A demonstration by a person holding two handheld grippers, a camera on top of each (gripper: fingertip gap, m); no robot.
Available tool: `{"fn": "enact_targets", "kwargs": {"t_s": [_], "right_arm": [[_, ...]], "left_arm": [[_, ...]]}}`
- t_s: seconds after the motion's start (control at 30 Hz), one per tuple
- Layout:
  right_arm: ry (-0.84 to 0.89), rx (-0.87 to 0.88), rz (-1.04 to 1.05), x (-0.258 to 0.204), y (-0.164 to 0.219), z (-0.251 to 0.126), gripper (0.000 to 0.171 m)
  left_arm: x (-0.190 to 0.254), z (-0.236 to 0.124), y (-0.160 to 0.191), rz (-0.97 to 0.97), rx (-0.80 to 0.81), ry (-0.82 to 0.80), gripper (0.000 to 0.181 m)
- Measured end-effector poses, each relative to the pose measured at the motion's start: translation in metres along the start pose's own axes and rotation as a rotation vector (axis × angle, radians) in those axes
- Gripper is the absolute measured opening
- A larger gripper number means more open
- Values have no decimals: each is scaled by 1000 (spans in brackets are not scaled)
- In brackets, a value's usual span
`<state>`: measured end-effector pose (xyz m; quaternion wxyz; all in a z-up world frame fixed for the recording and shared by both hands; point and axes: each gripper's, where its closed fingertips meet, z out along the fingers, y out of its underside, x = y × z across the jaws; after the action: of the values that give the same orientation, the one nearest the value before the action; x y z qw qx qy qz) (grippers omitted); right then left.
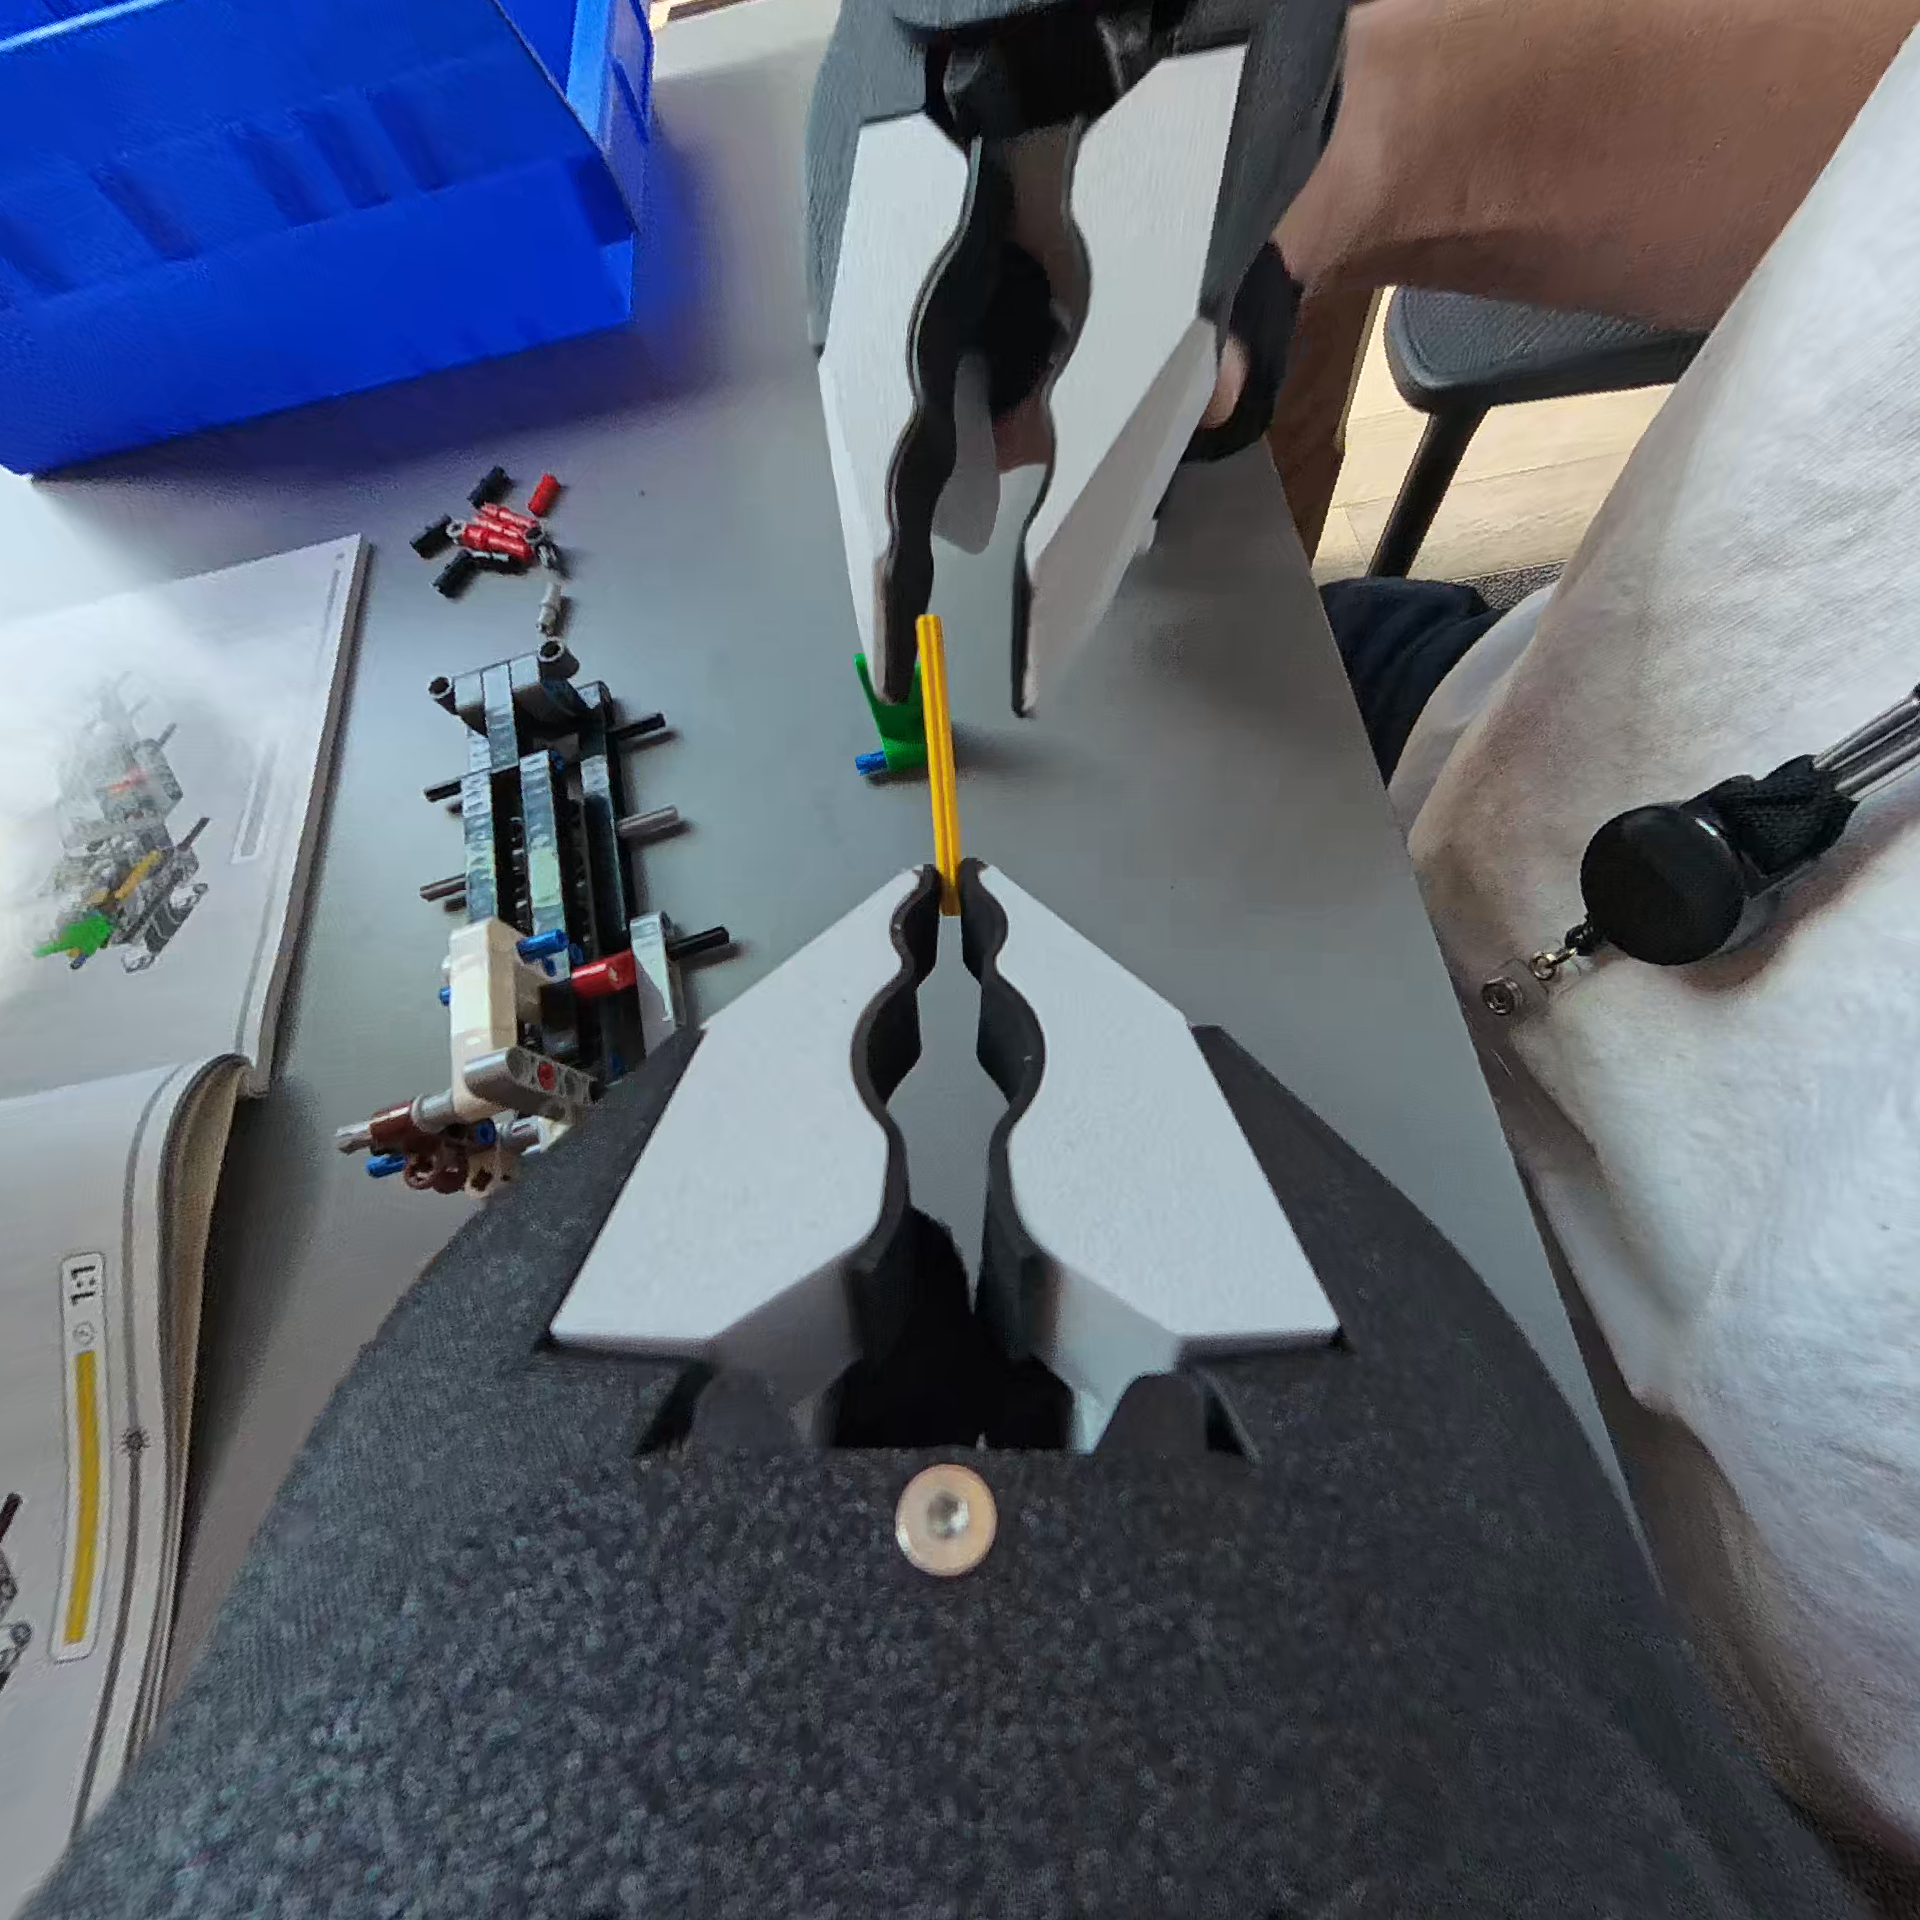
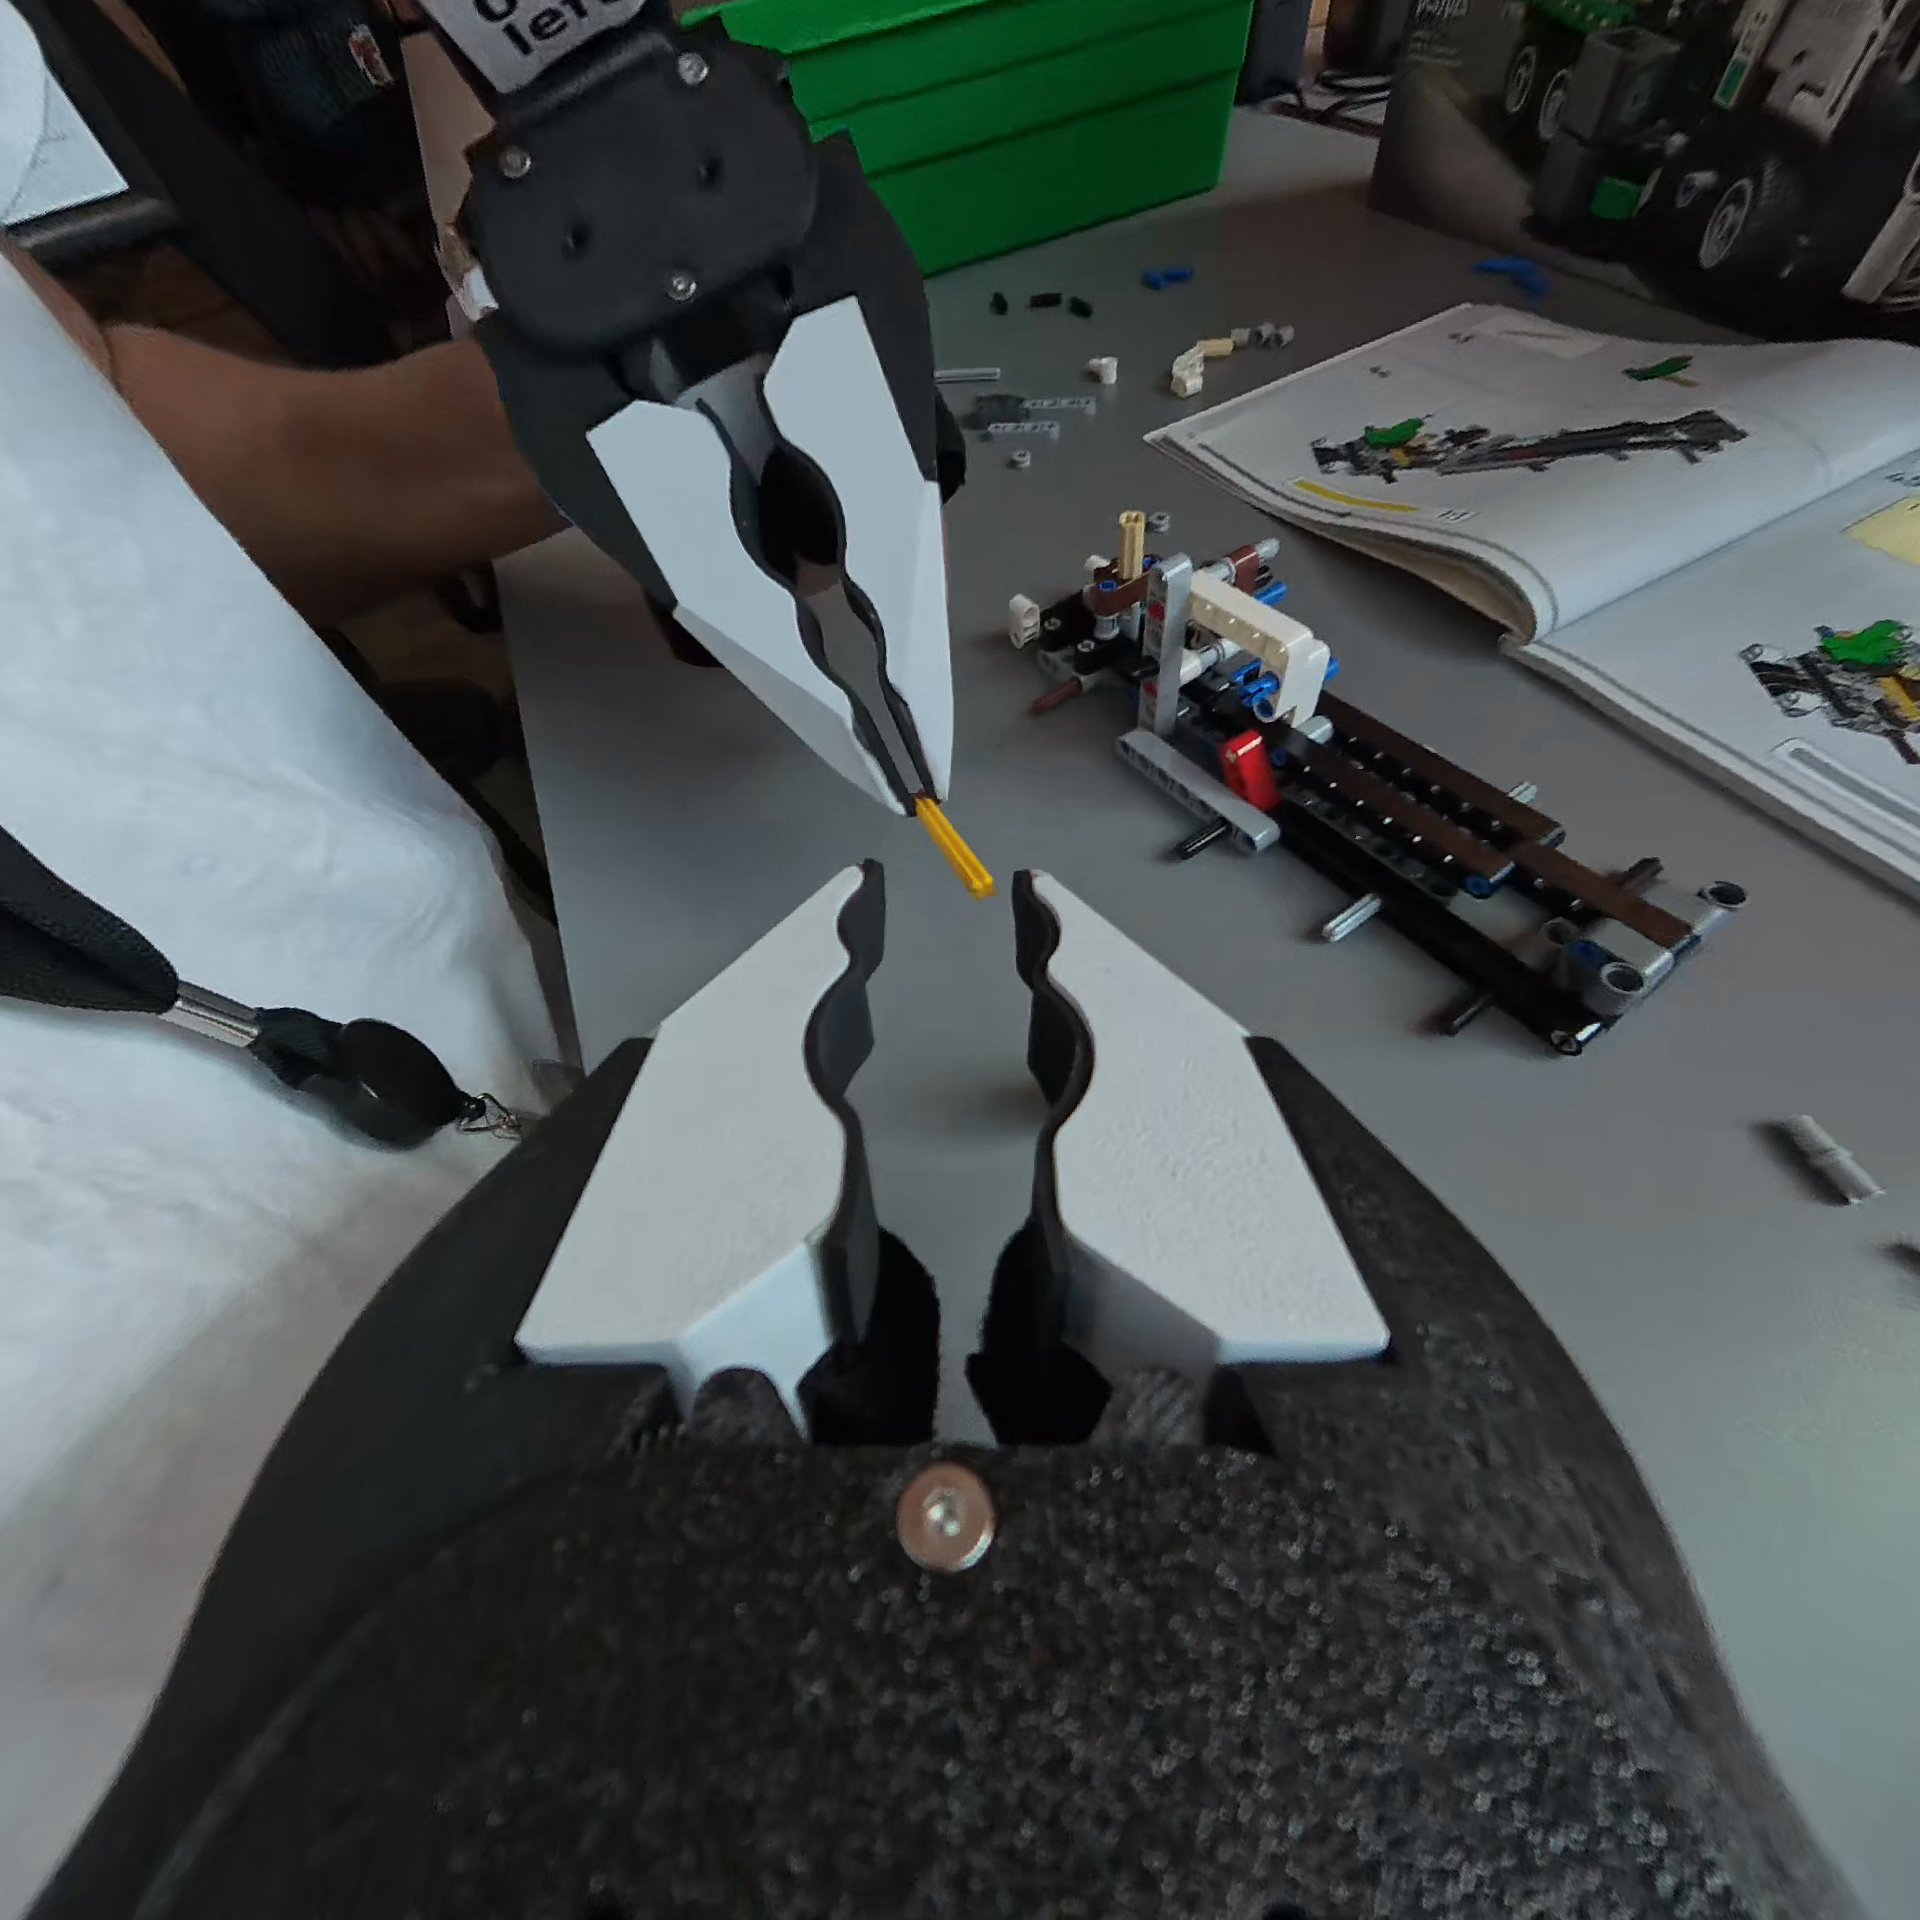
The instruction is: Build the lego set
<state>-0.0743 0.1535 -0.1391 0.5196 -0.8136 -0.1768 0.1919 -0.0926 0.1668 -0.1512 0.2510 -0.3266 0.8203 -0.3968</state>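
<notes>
**A:** While you hold that yellow axle (image 1: 943, 764) in the left gripper (image 1: 949, 878), where exactly does it sit?

**B:** Your left jaws are pressed together on one end of it, right at their tips, so most of its length sticks out free above the tabletop (image 1: 1143, 727). The free end points toward your right gripper (image 2: 948, 883), whose jaws are spread with nothing between them. From the right wrist view the axle tip lies just ahead of that gap, not inside it.

**A:** How will it handle if you pass it over?

**B:** You should expect it to be light, stiff and thin, with smooth plastic ridges, so it could swivel or slip under a loose pinch. I judge the best hold is across its middle or free end, square to the pads, before your left jaws let go.

**A:** And what lies around it?

**B:** In the left wrist view a green piece (image 1: 891, 722) with a blue pin stands on the tabletop, just beside your right gripper's near finger. Further out lies the long part-built chassis (image 2: 1340, 769), well apart from both grippers. Beyond that you have the open instruction booklet (image 2: 1558, 488), loose pins (image 1: 497, 530), a blue bin (image 1: 312, 208) and a green bin (image 2: 1018, 135).
</notes>
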Motion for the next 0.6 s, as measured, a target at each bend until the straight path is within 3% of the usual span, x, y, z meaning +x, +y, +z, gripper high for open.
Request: {"fn": "enact_targets", "kwargs": {"t_s": [0.17,0.6], "right_arm": [[-107,85,115,-1,-10,-10,11],[-79,31,121,3,-1,-10,7]], "left_arm": [[0,3,-1,2,-12,-3,2],[3,3,-4,5,-16,32,2]]}}
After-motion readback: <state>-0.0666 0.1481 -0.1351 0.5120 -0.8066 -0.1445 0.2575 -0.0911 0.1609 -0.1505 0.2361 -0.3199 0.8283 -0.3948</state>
